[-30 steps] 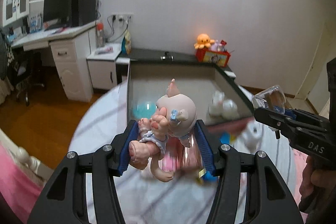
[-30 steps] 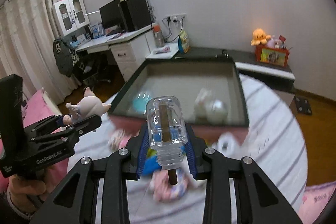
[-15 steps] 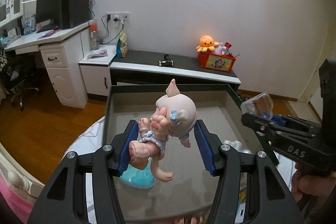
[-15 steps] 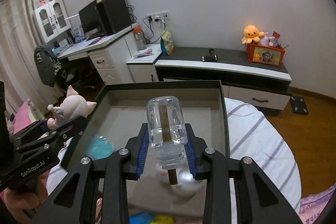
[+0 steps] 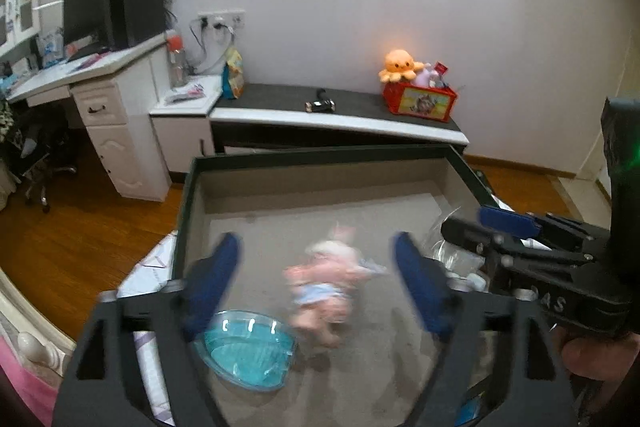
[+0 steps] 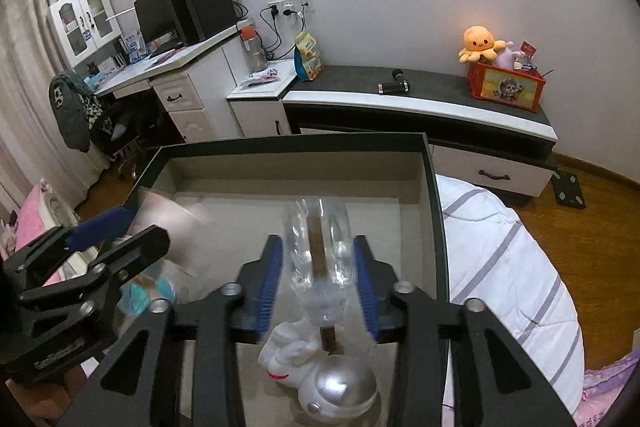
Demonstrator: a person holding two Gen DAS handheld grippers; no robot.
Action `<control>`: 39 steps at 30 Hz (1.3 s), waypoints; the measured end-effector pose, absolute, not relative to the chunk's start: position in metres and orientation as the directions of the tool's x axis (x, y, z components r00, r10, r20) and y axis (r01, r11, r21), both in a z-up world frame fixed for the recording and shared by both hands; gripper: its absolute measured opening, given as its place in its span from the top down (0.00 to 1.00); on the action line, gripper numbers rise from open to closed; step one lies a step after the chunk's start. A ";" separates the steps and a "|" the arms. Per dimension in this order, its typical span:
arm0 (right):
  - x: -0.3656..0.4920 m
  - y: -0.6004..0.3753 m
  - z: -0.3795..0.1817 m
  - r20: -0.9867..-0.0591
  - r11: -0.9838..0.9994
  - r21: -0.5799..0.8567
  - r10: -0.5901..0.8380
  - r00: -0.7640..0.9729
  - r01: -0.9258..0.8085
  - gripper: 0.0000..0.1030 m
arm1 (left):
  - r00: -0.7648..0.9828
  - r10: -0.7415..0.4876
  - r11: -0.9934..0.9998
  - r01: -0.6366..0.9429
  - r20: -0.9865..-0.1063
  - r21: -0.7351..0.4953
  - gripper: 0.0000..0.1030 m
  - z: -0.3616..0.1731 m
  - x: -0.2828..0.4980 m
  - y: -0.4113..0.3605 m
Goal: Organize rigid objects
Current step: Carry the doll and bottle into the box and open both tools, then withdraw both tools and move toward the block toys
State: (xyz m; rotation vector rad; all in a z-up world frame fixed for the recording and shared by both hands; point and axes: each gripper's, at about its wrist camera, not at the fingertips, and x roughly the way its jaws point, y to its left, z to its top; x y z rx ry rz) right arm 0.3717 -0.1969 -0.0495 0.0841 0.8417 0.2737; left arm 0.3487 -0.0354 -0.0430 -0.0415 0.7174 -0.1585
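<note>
Both grippers hang over a dark-rimmed storage box with a grey floor; its rim also shows in the right wrist view. My left gripper is open; the pink baby doll is blurred between its blue pads, falling free into the box. My right gripper is open too; the clear bottle with a brown stick inside is blurred between its pads, dropping. A blue translucent bowl and a white-and-silver astronaut figure lie in the box.
The box sits on a bed with a white, purple-striped quilt. Behind stand a low black-and-white cabinet with a red toy box and orange plush, and a white desk at left.
Both grippers have opened over the box. The doll has left the left pads and the bottle has left the right pads; both are falling and blurred. The grippers moved further over the box.
</note>
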 end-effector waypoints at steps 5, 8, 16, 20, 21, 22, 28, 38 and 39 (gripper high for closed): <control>0.360 -0.197 -0.042 -0.705 0.959 0.197 0.283 0.651 -0.204 0.20 | 0.776 -0.143 0.990 0.118 -0.614 -0.081 0.03 -0.030 0.332 -0.028; 0.351 -0.199 -0.035 -0.690 0.963 0.203 0.270 0.672 -0.178 0.07 | 0.787 -0.145 0.989 0.115 -0.600 -0.088 0.01 -0.023 0.321 -0.022; 0.309 -0.202 -0.013 -0.645 0.958 0.227 0.282 0.710 -0.174 0.00 | 0.810 -0.145 0.989 0.107 -0.568 -0.100 0.00 -0.006 0.273 -0.006; 0.285 -0.203 -0.003 -0.628 0.964 0.208 0.262 0.733 -0.166 0.00 | 0.819 -0.143 0.989 0.098 -0.555 -0.110 0.00 -0.001 0.246 0.002; 0.277 -0.204 0.000 -0.622 0.965 0.206 0.258 0.739 -0.163 0.00 | 0.822 -0.142 0.989 0.097 -0.551 -0.110 0.00 0.001 0.240 0.003; 0.271 -0.204 0.002 -0.617 0.966 0.203 0.253 0.745 -0.160 0.00 | 0.826 -0.139 0.990 0.094 -0.547 -0.109 0.00 0.002 0.234 0.004; 0.230 -0.207 0.015 -0.584 0.974 0.183 0.216 0.782 -0.131 0.00 | 0.837 -0.126 0.991 0.078 -0.532 -0.112 0.00 0.010 0.198 0.010; 0.167 -0.211 0.013 -0.569 0.981 0.164 0.179 0.803 -0.102 0.00 | 0.825 -0.140 0.988 0.081 -0.548 -0.132 0.00 0.005 0.145 0.008; 0.161 -0.212 0.012 -0.568 0.982 0.160 0.175 0.804 -0.101 0.00 | 0.823 -0.140 0.988 0.080 -0.550 -0.133 0.00 0.004 0.141 0.009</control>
